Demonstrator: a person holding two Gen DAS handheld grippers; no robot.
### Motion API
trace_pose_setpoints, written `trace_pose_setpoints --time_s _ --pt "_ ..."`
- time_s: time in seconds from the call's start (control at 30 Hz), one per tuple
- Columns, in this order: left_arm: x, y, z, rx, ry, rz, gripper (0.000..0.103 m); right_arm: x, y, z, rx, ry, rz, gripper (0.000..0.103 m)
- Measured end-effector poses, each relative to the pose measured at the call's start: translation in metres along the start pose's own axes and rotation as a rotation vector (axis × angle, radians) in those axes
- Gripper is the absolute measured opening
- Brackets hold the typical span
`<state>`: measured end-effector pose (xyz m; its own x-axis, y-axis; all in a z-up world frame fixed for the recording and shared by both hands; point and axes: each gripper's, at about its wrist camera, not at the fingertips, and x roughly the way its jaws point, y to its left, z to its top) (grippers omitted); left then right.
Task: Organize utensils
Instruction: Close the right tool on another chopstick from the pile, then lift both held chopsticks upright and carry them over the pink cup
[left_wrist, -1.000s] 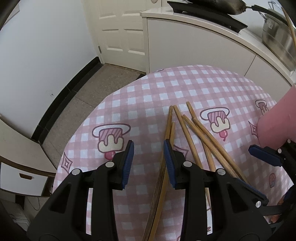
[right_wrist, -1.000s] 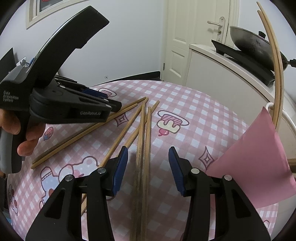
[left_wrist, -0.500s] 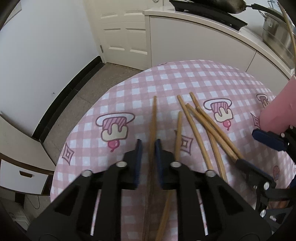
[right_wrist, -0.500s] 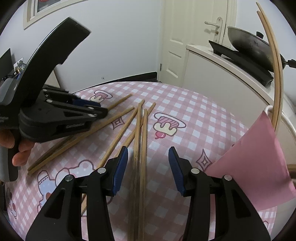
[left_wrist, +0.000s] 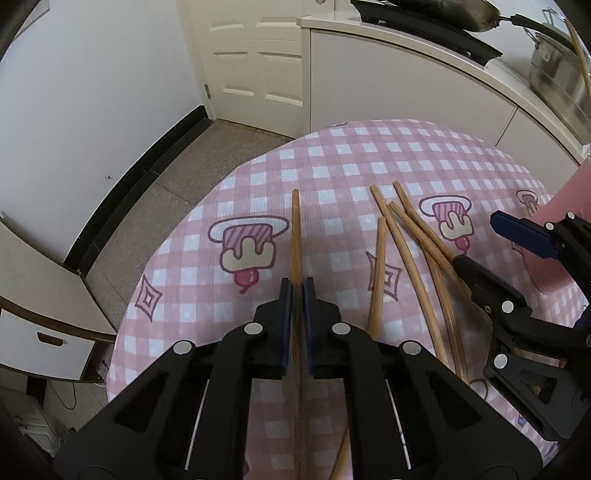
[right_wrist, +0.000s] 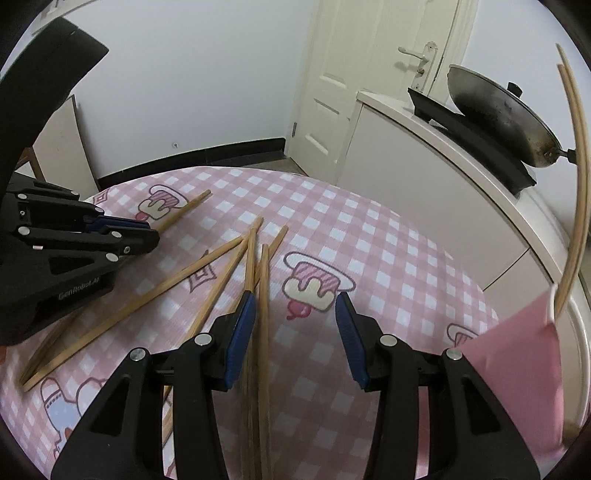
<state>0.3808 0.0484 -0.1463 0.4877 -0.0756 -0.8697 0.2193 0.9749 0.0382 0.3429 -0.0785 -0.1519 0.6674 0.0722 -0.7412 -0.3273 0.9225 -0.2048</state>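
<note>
Left gripper (left_wrist: 297, 290) pitched steeply down toward a round table (left_wrist: 369, 147) covered in pink checked cloth, blue pads clamped tight on one wooden chopstick (left_wrist: 295, 229). Chopstick ran straight ahead between the jaws, far end jutting past the fingertips over the cloth, near end passing back under the gripper body. Seen from the right wrist view, same gripper (right_wrist: 147, 232) reached in from the left, with the held chopstick's tip poking out beyond it.

Right gripper (right_wrist: 295, 321) tilted down toward the table as well, less steeply, jaws standing apart and clasping nothing. Loose chopsticks (right_wrist: 258, 295) lay on the cloth beneath and between its pads, two of them running lengthwise just inside the left pad; touch between pad and wood could not be told. More loose sticks fanned out ahead and to the left of it, tips converging near the middle of the table. From the left wrist view, that scattered bunch (left_wrist: 406, 251) sat to the right of the closed jaws, with the right gripper (left_wrist: 491, 243) hovering over its near end.

Pink holder (right_wrist: 517, 369) stood just right of the right gripper, two chopsticks (right_wrist: 576, 184) upright in it, rising high above the jaws.
</note>
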Motion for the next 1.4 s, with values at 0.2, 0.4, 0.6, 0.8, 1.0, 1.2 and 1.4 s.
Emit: trace_pose_setpoints --time_s 0.2,0.4,0.6,0.8,1.0,1.2,1.4 --pt "0.004 0.000 0.005 -0.002 -0.006 0.002 0.007 0.013 -0.004 0.004 0.019 0.075 0.059 0.039" --pt "0.008 -0.001 0.012 0.003 -0.003 0.012 0.007 0.018 -0.001 0.007 0.020 0.099 0.107 0.021" --pt "0.008 -0.001 0.013 0.002 -0.005 0.013 0.007 0.019 -0.003 0.010 0.043 0.119 0.134 0.014" --pt "0.006 0.000 0.008 0.005 -0.001 0.011 0.007 0.018 -0.006 0.008 0.043 0.131 0.126 0.014" --pt "0.009 -0.003 0.012 0.009 0.012 0.025 0.007 0.022 -0.006 0.014 0.037 0.159 0.130 0.014" --pt "0.002 -0.001 0.010 -0.028 -0.021 0.028 0.006 0.018 -0.005 0.014 0.054 0.126 0.158 0.004" --pt "-0.035 0.001 0.003 -0.047 -0.096 0.002 0.006 -0.022 0.001 0.016 0.045 0.019 0.186 0.004"
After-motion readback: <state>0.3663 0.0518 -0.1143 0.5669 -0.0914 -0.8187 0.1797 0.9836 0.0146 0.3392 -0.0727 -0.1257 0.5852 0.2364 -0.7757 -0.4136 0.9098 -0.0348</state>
